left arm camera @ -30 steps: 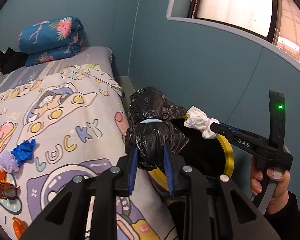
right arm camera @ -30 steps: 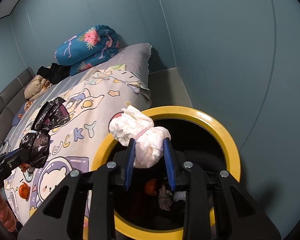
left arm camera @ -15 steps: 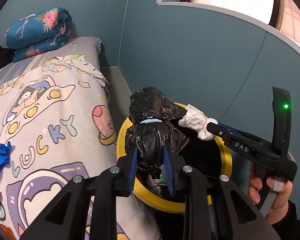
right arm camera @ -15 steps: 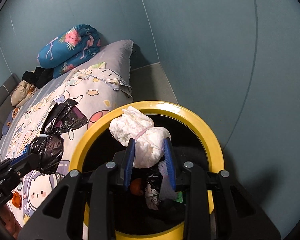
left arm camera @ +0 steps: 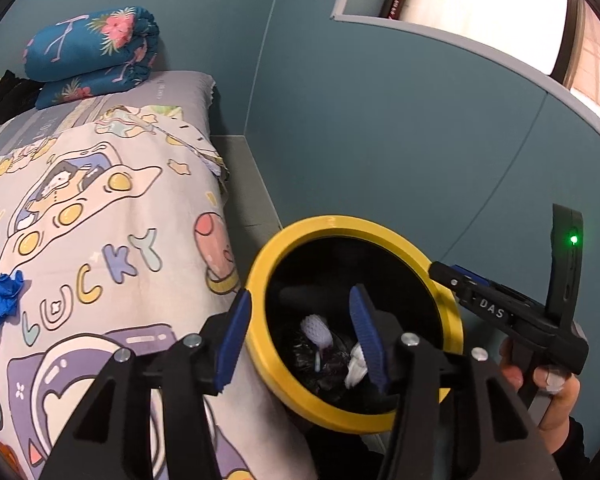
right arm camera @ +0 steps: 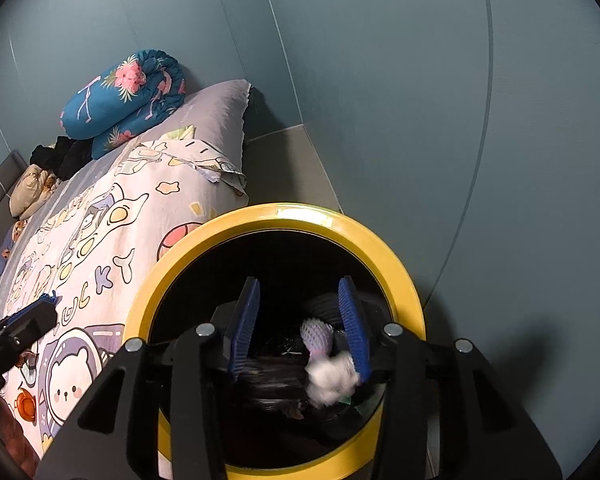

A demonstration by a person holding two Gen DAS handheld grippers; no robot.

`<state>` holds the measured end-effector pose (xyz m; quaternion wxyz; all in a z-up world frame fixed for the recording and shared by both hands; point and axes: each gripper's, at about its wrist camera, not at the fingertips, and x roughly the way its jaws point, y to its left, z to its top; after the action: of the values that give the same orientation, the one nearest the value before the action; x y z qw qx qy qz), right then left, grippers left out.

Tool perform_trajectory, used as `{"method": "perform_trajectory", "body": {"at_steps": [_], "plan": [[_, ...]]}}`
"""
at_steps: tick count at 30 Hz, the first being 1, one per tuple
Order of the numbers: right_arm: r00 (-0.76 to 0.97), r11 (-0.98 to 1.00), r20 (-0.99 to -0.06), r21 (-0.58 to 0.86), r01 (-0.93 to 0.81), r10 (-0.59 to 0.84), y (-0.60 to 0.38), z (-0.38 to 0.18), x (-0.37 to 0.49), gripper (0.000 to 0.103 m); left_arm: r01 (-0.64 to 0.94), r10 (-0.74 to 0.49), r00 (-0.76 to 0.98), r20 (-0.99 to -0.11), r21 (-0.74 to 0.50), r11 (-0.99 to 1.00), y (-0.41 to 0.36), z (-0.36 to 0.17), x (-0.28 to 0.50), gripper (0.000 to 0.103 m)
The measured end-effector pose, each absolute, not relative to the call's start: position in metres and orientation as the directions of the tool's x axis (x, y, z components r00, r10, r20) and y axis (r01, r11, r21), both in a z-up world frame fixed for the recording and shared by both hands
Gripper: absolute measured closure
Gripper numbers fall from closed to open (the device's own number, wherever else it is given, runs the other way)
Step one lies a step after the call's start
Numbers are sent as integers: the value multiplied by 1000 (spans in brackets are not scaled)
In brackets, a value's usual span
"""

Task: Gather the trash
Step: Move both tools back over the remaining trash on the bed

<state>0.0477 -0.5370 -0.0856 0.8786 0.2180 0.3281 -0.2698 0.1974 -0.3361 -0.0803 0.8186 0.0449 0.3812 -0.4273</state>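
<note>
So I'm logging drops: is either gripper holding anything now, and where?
Nothing. Left gripper and right gripper are both opening, empty, over the bin; white wad is inside.

Daylight glares through the window (left arm camera: 480, 12), the bin (right arm camera: 284, 216) interior is dark, fisheye edges bend and vignette.

Yellow-rimmed black bin (right arm camera: 396, 276) beside bed; white wad (right arm camera: 332, 380), black bag (left arm camera: 324, 364) inside.

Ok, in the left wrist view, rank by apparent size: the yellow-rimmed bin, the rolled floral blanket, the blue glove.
1. yellow-rimmed bin, though nearness to the camera inflates it
2. rolled floral blanket
3. blue glove
</note>
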Motion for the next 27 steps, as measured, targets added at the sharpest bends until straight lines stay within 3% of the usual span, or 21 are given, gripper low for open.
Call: {"method": "perform_trajectory", "body": {"at_steps": [16, 27], "plan": [[703, 849, -658, 182, 496, -269, -467, -58, 84, 64, 618, -604, 479, -637, -245, 747, -234, -65, 236, 54], [752, 925, -643, 179, 335, -148, -383, -46, 133, 64, 492, -513, 575, -637, -233, 839, -138, -62, 261, 54]]}}
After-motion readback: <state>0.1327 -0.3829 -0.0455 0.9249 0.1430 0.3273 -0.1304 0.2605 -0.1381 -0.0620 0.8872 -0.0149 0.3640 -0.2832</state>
